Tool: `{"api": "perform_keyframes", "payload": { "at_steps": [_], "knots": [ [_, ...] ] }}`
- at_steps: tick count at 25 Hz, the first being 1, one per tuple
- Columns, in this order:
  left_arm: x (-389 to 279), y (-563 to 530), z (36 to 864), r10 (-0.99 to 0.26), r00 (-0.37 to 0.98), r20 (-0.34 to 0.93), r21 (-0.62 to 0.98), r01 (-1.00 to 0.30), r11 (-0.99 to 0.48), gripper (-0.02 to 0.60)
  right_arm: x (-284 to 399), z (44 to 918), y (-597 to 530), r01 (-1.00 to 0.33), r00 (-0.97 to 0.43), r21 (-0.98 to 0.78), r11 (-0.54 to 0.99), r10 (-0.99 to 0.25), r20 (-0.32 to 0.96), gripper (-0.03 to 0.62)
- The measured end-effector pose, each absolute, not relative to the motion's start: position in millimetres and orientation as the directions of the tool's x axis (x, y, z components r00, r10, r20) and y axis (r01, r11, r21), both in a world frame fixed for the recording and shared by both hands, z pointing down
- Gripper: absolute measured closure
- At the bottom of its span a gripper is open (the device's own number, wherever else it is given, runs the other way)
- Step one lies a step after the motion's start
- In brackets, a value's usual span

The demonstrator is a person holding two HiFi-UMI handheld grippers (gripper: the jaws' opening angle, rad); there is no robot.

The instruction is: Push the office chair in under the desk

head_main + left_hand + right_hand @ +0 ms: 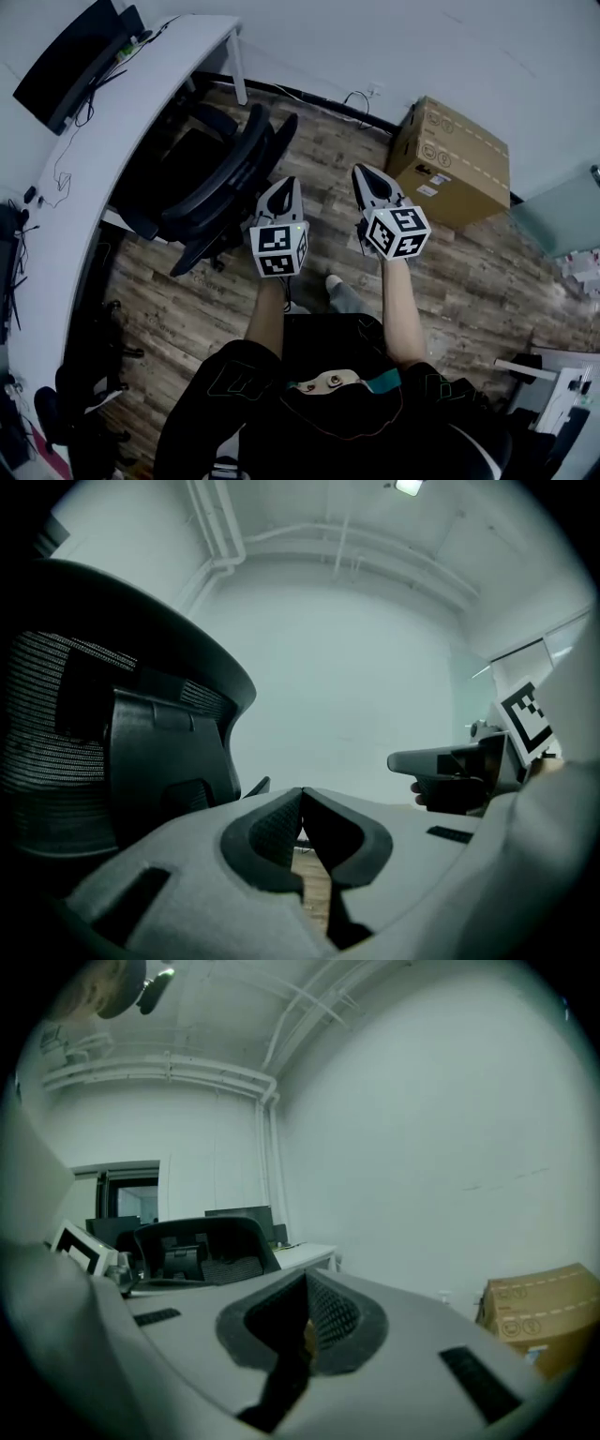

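At the edge of the white desk [84,178] the black office chair [220,173] sits partly tucked under, backrest toward the person. The left gripper [285,184], jaws closed and empty, is just beside the backrest; the right gripper [362,172], likewise closed, is nearer the cardboard box [450,164]

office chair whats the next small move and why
Probably swing both shut grippers left onto the backrest: the office chair sits only partly under the desk, the left gripper lies beside the backrest, and the right gripper points past it.
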State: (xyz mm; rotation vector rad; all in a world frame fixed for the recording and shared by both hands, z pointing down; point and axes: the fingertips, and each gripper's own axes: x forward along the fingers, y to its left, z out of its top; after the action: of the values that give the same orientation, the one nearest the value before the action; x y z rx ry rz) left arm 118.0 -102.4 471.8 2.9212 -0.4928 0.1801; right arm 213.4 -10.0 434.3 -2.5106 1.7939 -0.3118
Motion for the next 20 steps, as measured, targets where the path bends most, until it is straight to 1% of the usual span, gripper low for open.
{"api": "perform_keyframes", "payload": {
  "at_steps": [5,11,16,20],
  "knots": [
    [134.1,-109.3,469.1,-0.434,0.892,0.127,0.139,-0.450,-0.882,0.572,233.1,427.4,-53.7,-0.979,0.137,-0.134,-0.154,-0.982,0.126,0.588],
    [138.6,-112.7,473.9,-0.557,0.822,0.116,0.133,-0.569,-0.812,0.572,233.8,432.5,-89.9,-0.993,-0.057,-0.108,0.041,-0.988,0.145,0.588],
    [117.6,-122.7,475.0,-0.666,0.737,0.113,0.110,-0.675,-0.729,0.572,218.6,436.9,-112.6,-0.977,-0.209,-0.080,0.198,-0.965,0.158,0.588],
    [83.9,-129.9,469.1,-0.752,0.649,0.113,0.072,-0.761,-0.645,0.572,193.0,440.5,-131.6,-0.945,-0.328,-0.062,0.322,-0.931,0.161,0.588]
  ]
}}
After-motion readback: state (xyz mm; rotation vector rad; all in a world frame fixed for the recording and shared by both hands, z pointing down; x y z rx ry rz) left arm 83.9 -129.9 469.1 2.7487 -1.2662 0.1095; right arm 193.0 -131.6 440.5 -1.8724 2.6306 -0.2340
